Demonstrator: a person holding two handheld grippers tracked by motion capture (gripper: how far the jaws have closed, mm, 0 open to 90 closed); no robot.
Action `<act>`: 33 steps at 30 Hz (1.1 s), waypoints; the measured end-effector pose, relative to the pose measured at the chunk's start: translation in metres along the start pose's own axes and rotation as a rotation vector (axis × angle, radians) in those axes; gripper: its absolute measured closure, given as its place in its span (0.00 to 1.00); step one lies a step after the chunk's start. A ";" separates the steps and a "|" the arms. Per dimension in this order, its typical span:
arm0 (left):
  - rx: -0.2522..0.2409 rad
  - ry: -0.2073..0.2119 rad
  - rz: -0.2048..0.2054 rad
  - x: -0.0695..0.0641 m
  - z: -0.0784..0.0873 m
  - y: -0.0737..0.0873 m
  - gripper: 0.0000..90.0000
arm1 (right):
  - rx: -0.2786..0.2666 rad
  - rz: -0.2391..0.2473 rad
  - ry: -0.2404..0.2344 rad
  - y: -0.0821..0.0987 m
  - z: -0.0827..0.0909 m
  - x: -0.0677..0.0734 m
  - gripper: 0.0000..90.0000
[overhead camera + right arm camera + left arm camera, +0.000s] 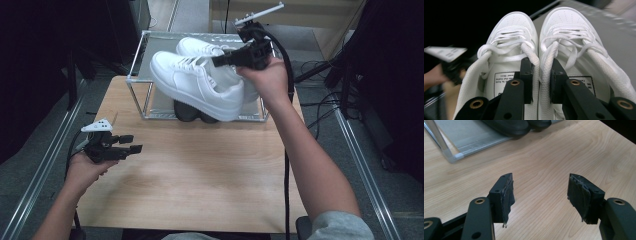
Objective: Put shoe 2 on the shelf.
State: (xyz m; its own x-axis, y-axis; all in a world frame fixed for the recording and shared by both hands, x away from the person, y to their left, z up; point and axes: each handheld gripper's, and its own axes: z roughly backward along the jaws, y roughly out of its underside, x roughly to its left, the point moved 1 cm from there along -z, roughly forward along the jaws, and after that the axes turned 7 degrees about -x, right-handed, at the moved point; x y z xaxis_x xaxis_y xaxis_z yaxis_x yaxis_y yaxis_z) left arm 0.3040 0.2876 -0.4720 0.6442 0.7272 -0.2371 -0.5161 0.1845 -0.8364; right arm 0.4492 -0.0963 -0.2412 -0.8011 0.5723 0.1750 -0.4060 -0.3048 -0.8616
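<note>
Right gripper (222, 60) clamped on the pressed-together inner collars of a pair of white lace-up leather sneakers (195, 82), held in the air above the clear-walled metal-framed shoe rack (137, 85) at twelve o'clock on the pale wooden table (200, 175). Toes aimed toward ten o'clock in the high view. Left gripper (131, 143) at eight o'clock, jaws wide apart with nothing between them, low over bare wood; pair of black shoes (192, 112) on the rack floor beneath the sneakers.

A pale wooden bench (200, 175) stood on a grey floor (30, 165). Metal rails (360, 150) ran along both sides, with dark equipment (30, 60) beyond and cables (320, 107) on the floor.
</note>
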 end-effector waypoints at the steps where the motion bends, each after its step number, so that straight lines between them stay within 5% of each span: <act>1: 0.003 -0.001 -0.003 -0.001 -0.001 0.000 0.42 | 0.007 -0.017 0.050 -0.006 -0.004 -0.003 0.87; 7: 0.020 0.011 -0.018 -0.001 -0.006 0.000 0.43 | 0.003 -0.081 0.255 -0.027 -0.032 -0.026 0.87; 12: 0.019 0.030 -0.030 -0.004 -0.012 -0.003 0.42 | -0.043 -0.210 0.362 -0.033 -0.053 -0.043 0.87; 22: 0.062 0.108 -0.087 -0.013 -0.035 -0.010 0.43 | -0.079 -0.292 0.614 -0.047 -0.092 -0.048 0.86; 29: 0.067 0.125 -0.087 -0.012 -0.041 -0.013 0.43 | -0.043 -0.373 0.643 -0.036 -0.121 -0.048 0.84; 33: 0.081 0.127 -0.095 -0.013 -0.043 -0.012 0.42 | -0.054 -0.352 0.640 -0.033 -0.120 -0.049 0.81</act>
State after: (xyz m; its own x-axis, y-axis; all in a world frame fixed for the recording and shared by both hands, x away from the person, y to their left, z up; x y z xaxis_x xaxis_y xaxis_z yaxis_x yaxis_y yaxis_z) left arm 0.3259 0.2472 -0.4801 0.7560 0.6153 -0.2234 -0.4895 0.3049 -0.8170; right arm 0.5543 -0.0228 -0.2786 -0.2061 0.9674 0.1474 -0.5569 0.0079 -0.8306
